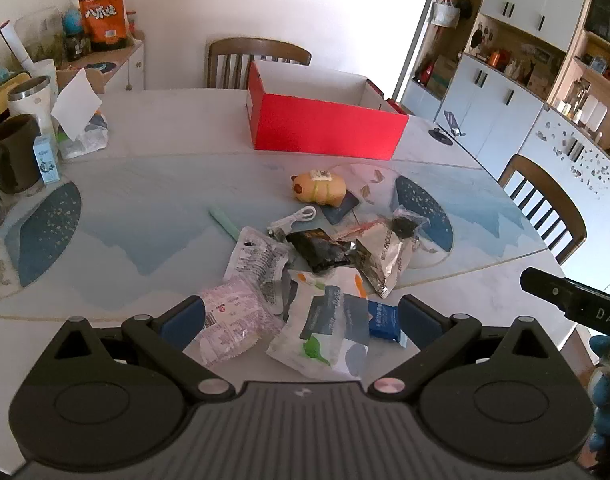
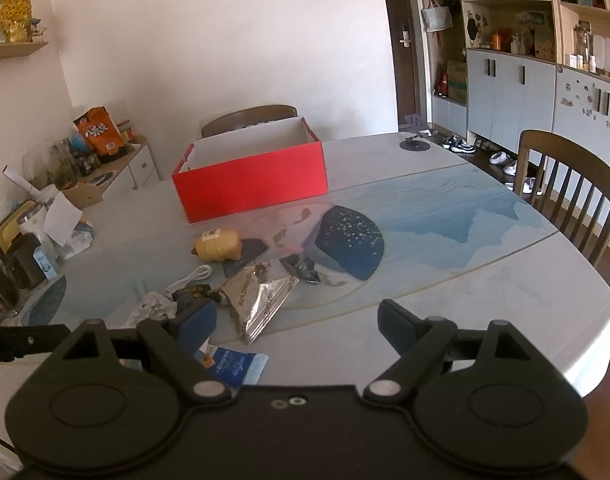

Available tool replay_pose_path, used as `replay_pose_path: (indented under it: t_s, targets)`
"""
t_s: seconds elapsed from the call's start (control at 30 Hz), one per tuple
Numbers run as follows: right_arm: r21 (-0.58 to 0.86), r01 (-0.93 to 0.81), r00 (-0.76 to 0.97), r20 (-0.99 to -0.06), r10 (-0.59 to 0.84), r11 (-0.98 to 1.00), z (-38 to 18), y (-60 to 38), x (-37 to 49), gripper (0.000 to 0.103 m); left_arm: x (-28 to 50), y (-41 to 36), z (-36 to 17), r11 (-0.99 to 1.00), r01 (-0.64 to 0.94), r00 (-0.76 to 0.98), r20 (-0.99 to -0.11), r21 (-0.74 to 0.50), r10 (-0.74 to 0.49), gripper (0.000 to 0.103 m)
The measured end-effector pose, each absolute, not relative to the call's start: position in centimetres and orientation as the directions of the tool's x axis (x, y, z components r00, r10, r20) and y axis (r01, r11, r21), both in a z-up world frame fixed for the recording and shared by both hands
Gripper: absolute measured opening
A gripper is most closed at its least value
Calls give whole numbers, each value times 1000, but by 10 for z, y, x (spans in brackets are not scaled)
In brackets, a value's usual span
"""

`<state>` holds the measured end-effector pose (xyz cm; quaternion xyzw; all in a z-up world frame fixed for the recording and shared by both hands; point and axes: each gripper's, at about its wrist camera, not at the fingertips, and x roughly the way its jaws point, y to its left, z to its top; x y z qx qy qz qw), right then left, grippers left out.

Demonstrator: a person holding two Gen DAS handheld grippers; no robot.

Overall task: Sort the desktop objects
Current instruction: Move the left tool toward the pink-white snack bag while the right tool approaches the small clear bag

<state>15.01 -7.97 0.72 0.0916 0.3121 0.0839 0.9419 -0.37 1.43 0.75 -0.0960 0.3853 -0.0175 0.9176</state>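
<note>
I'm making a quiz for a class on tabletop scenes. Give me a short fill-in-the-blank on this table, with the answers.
1. The open cardboard box behind the pile of wrappers is ____ on the outside.
2. The jaws of the left gripper stand ____, holding nothing.
3. The white cable lies between the yellow plush toy and the ____ of wrappers.
4. The blue packet lies on the ____.

Answers: red; open; pile; table

my grippers (image 1: 301,318) matt blk plastic, blue pads | box (image 1: 325,130) upper mid: matt red card | pouch (image 2: 261,300) ctr: shiny crinkled foil | table (image 2: 485,280) smooth glossy | chair (image 2: 577,184) rt: dark wood
</note>
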Motion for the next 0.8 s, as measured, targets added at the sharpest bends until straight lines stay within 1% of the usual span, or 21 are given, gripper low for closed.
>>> replay_pose_path:
  t_s: [0.17,0.5,0.7,0.8]
  targets:
    - [236,-104,797,-561,222,966,8,-82,151,88,-5,18,10,981,-48,712,-696,-187,-98,103]
    - [221,-68,828,-531,178,973,13,-84,156,88,-9,25,14,984,-57,728,-681,-166,-72,103]
    - [231,-80,835,-515,192,970,18,-86,162,88,-9,29,14,987,-66,733,-678,-147,-52,103]
    - [240,-78,832,-519,196,968,18,-89,165,88,-7,30,14,986,-62,730,-681,-157,-63,103]
